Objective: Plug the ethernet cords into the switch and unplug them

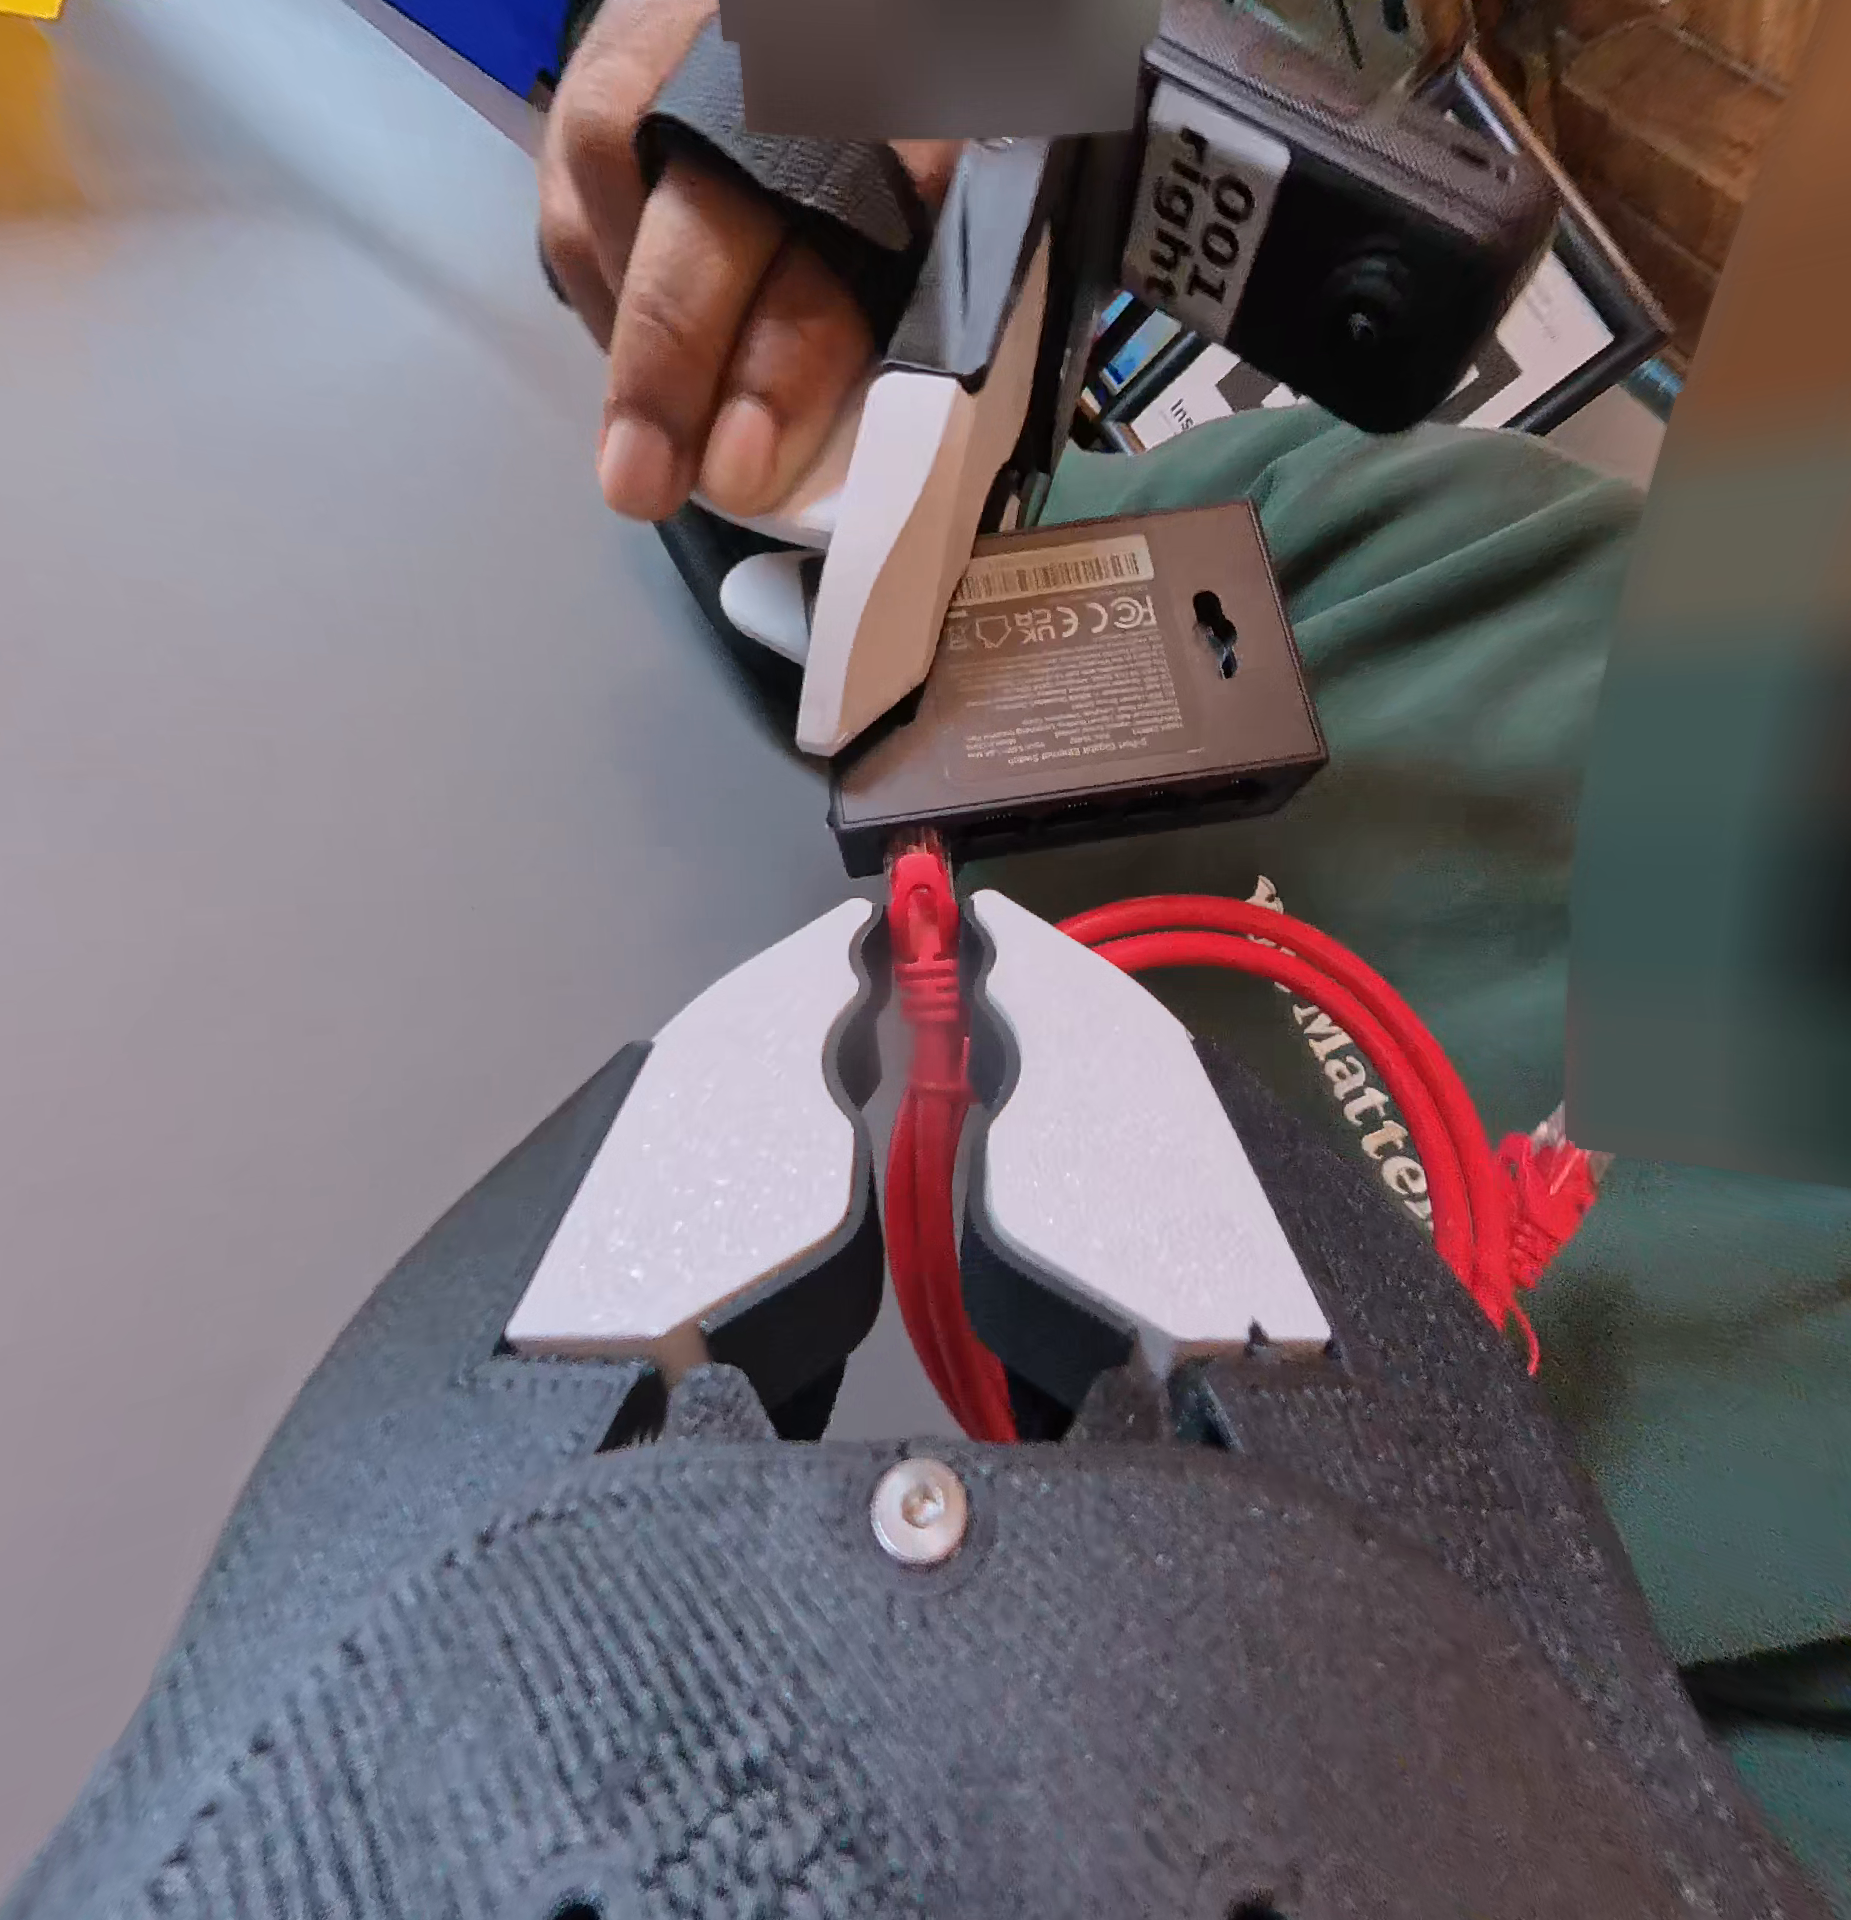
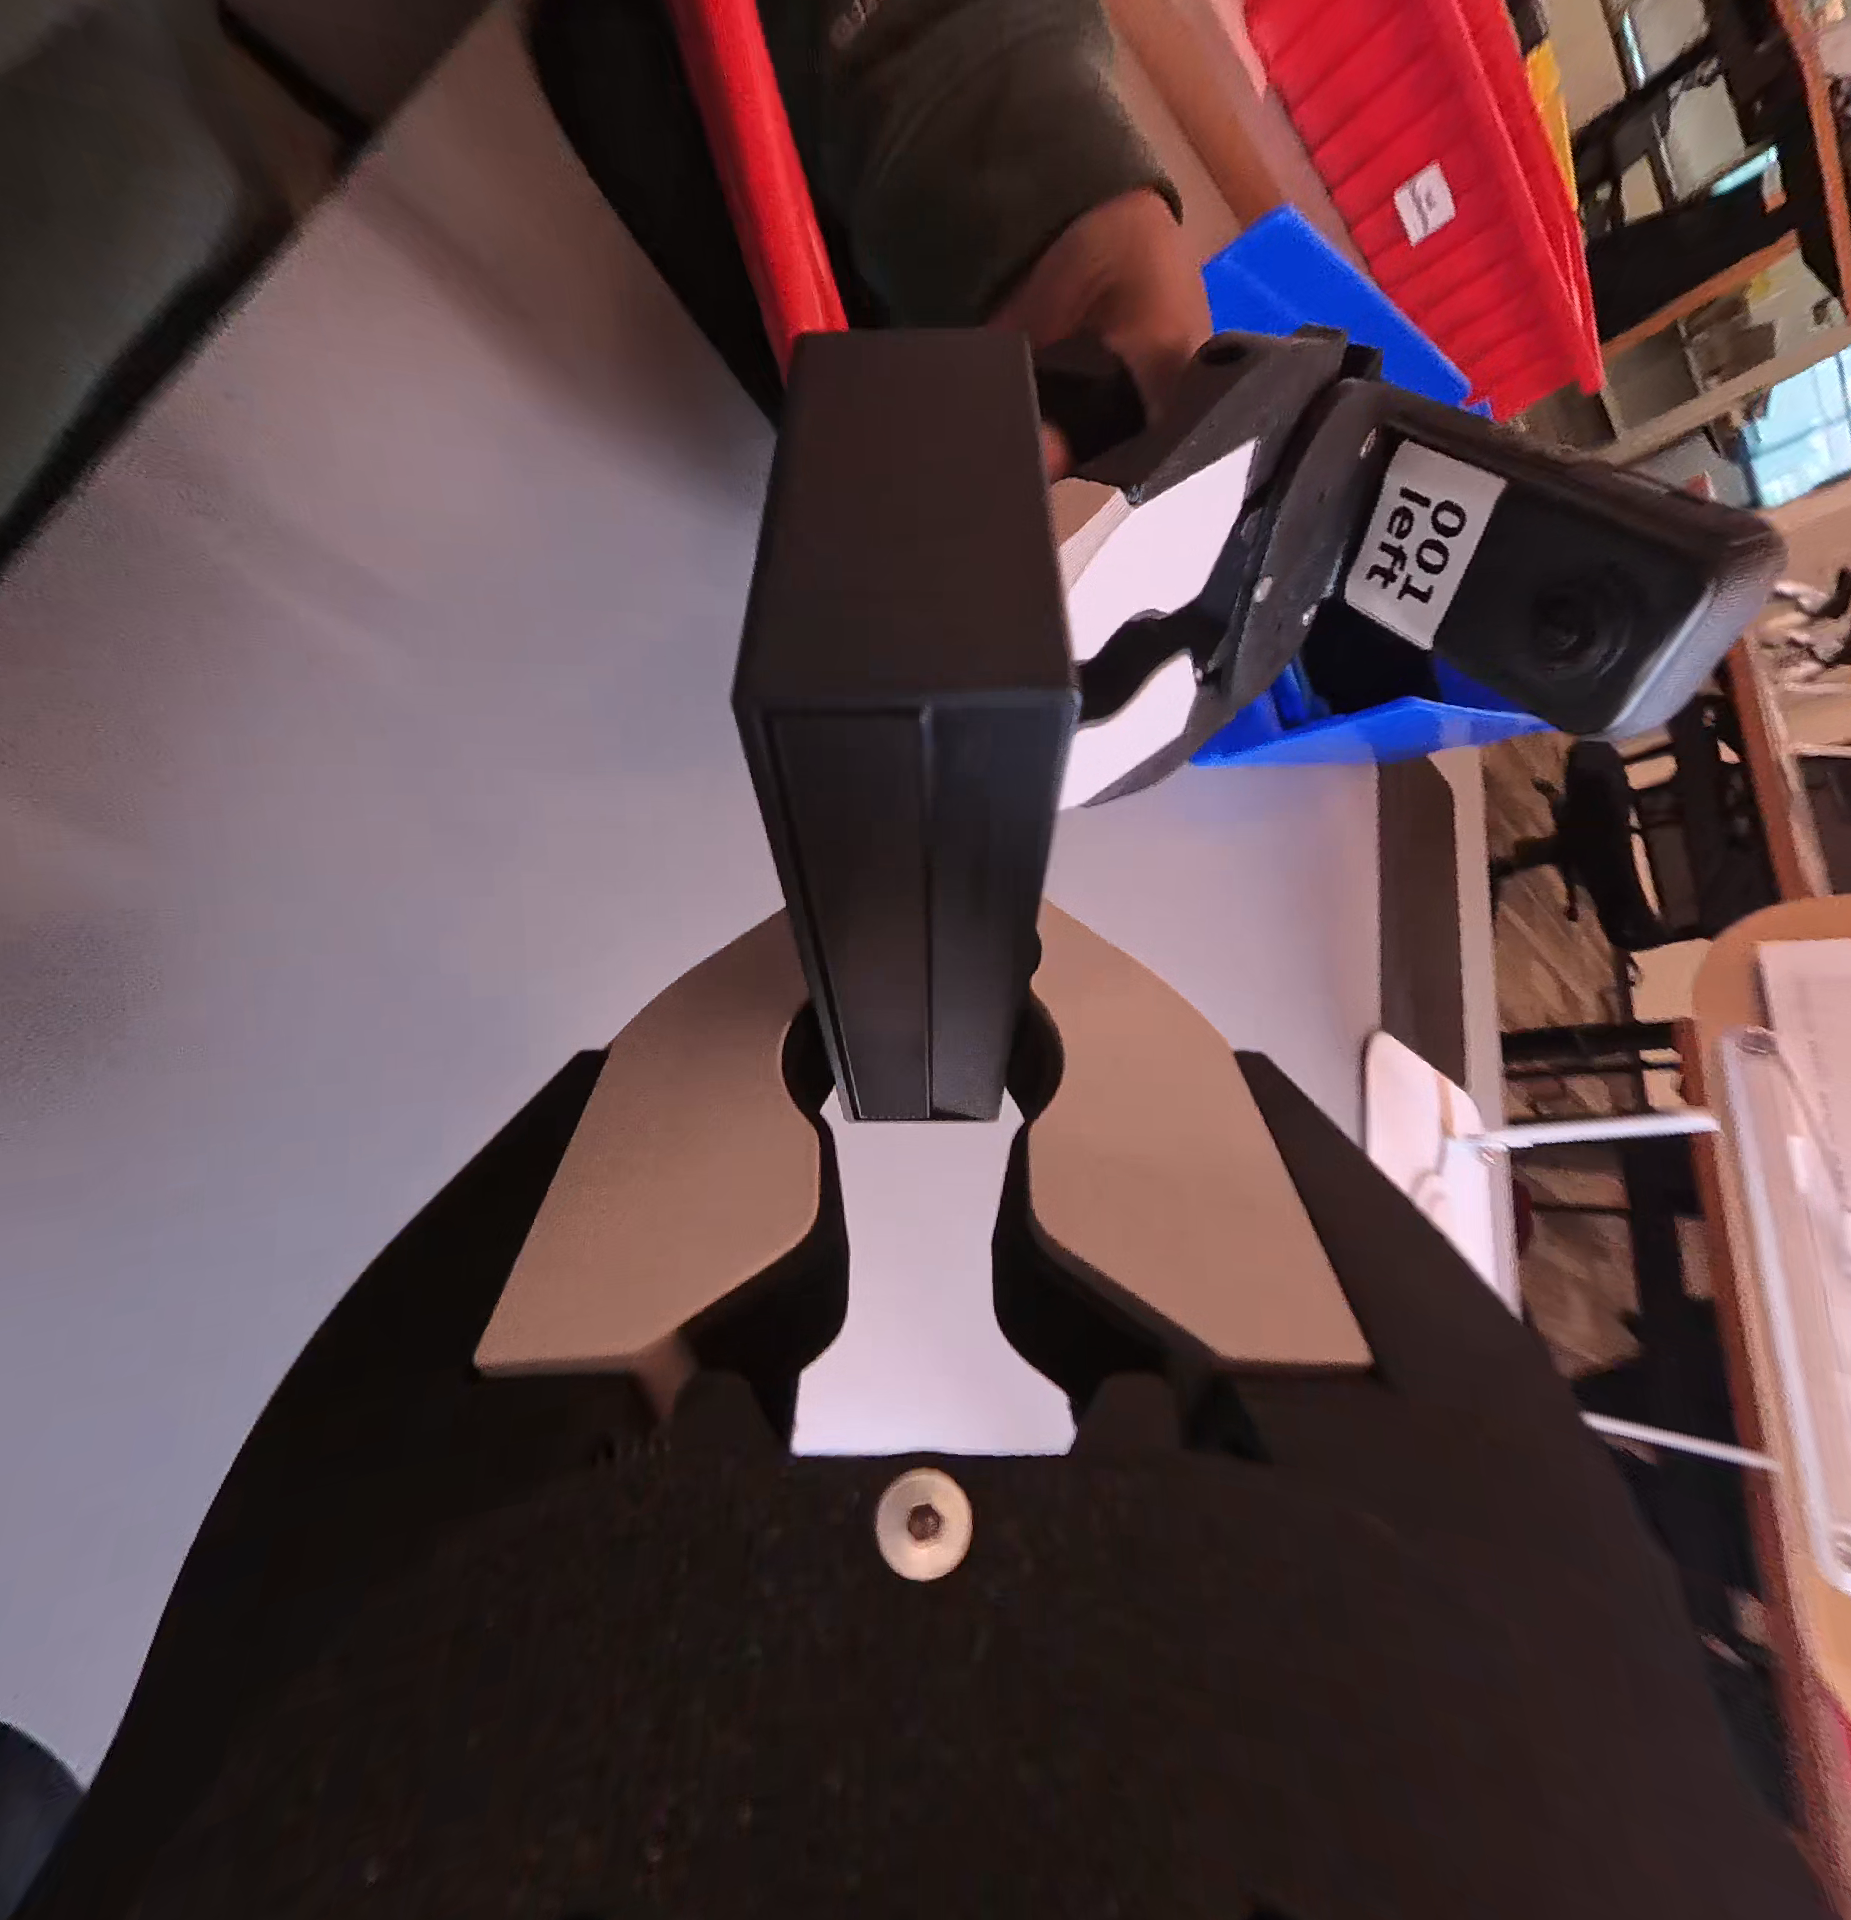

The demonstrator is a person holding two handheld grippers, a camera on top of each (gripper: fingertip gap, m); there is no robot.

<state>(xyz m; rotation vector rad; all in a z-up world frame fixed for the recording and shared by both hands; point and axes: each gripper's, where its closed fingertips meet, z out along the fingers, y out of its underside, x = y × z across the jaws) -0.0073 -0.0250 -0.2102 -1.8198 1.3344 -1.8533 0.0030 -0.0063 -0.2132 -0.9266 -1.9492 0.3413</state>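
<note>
Your left gripper clenches the red ethernet cord's moulded plug, its long axis square to the end port of the flat black plastic switch that your right gripper clamps.

I am holding the switch off the table, pinched in my right gripper. My left gripper is sitting just before the switch's port side, clamping a cord plug that is entering the switch's end port. The remaining cords are looping off beside the switch, over my sleeve behind it.

Switch ports hidden in right wrist view — red cord plug tip buried in port, bundle end blurred.
</note>
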